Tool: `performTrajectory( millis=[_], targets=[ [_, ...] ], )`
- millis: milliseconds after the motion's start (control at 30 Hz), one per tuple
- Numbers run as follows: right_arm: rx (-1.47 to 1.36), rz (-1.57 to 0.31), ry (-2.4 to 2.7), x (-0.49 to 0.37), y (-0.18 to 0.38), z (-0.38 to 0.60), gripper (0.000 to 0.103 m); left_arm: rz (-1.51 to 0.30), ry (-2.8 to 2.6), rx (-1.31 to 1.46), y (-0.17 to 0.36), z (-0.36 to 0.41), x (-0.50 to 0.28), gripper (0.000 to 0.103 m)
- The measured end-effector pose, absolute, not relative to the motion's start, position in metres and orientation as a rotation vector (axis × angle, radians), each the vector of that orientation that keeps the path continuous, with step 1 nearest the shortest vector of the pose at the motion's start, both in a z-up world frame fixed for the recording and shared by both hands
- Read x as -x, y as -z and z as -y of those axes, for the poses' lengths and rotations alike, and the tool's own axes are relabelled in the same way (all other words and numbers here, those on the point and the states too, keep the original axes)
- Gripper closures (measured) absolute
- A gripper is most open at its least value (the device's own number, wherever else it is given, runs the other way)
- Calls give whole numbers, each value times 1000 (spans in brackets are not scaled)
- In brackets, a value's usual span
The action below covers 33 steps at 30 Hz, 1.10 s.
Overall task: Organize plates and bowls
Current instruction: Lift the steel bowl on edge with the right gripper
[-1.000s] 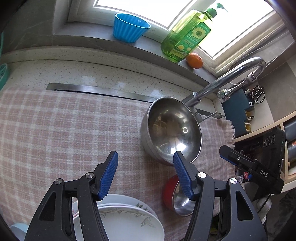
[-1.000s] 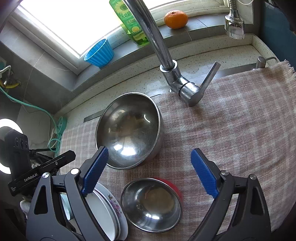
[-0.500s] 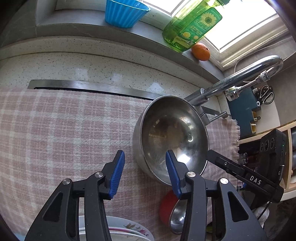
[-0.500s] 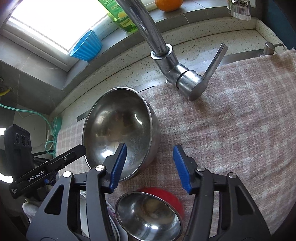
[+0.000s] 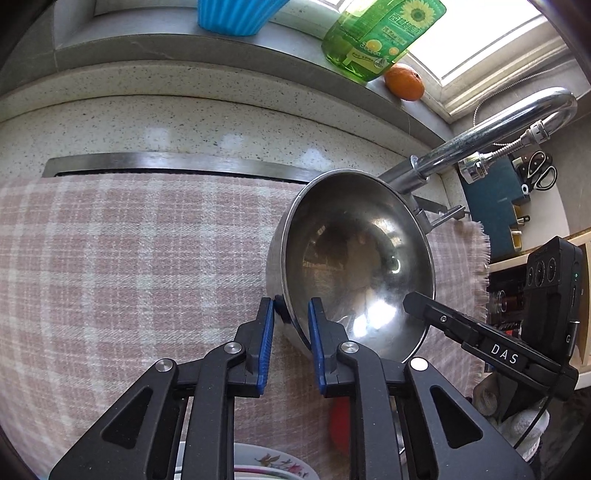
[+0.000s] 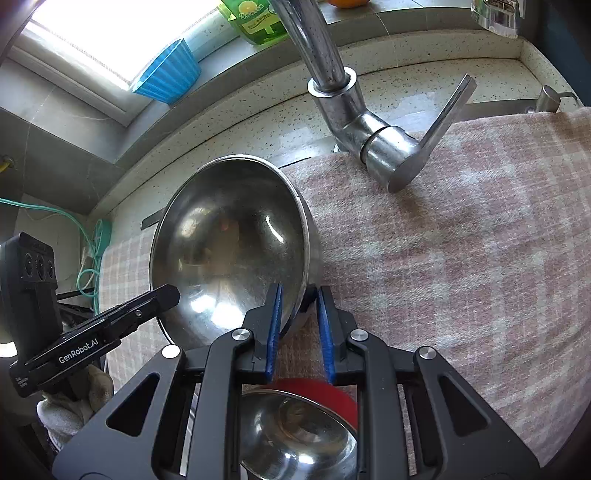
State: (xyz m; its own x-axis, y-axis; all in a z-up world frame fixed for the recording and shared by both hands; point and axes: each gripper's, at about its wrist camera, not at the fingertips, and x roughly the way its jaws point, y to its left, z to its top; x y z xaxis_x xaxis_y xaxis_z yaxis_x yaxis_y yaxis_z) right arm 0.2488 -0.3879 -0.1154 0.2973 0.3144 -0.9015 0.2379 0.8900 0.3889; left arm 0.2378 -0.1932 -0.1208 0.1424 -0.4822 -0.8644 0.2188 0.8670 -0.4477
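Note:
A large steel bowl (image 5: 354,266) sits on the pink checked cloth (image 5: 129,258) by the faucet; it also shows in the right wrist view (image 6: 229,243). My left gripper (image 5: 290,317) is shut on its near left rim. My right gripper (image 6: 298,302) is shut on its near right rim, one pad inside and one outside. A small steel bowl with a red outside (image 6: 295,435) lies just below the right gripper. A flowered plate's edge (image 5: 273,461) shows under the left gripper.
A chrome faucet (image 6: 354,110) and lever stand right behind the big bowl. On the window sill are a blue cup (image 5: 236,14), a green soap bottle (image 5: 380,33) and an orange (image 5: 404,81). A knife block with scissors (image 5: 517,192) stands at the right.
Both grippers moved forward to the large bowl and closed from wide open onto its rim, left on the left side, right on the right side.

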Motion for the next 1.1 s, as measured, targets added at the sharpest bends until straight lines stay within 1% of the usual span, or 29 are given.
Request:
performTrajectory(
  millis=[200,533,767,1100],
  targets=[
    [-487,-1286,-56,-244,112,380,84,-1335,510,222,117,190,-231,86],
    [-440,-1271,-105,-241,95,348,84,-1305,488,241,100,162,-218,86],
    [-404,-1263,-167,-243,82,315,84,-1277,457,277,88,127,-210,86],
    [-346,-1284,-284,-250,79,249,84,-1253,370,330,81,66,-196,86]
  ],
)
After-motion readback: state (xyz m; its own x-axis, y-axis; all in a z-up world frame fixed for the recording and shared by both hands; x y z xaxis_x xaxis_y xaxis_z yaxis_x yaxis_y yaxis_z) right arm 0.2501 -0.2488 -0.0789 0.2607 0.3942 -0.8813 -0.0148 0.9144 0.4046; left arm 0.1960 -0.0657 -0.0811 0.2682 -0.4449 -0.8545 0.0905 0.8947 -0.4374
